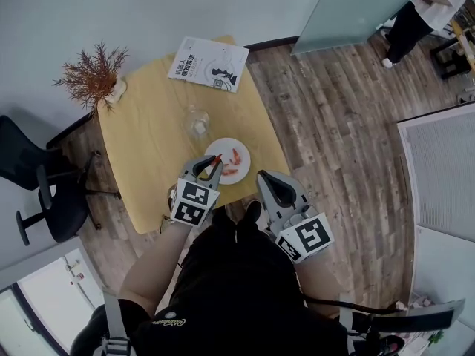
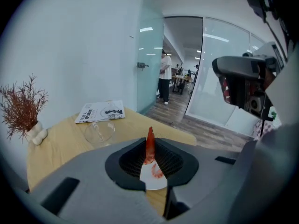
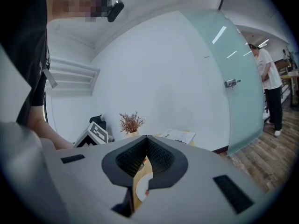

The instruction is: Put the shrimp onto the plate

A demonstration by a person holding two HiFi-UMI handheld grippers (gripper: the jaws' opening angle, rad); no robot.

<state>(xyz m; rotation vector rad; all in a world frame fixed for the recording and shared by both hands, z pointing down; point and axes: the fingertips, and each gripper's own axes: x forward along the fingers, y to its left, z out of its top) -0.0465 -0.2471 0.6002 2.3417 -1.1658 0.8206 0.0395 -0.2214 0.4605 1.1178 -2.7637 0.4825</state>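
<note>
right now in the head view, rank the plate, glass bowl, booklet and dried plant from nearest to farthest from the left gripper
1. plate, right at the left gripper tips
2. glass bowl, mid-table, just ahead
3. booklet, far table edge
4. dried plant, far left corner

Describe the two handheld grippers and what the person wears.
The left gripper and the right gripper both have light grey moulded bodies, with wedge-shaped jaws lined by black ribbed pads. Each carries a white marker cube printed with black square patterns. The person wears black clothing.
</note>
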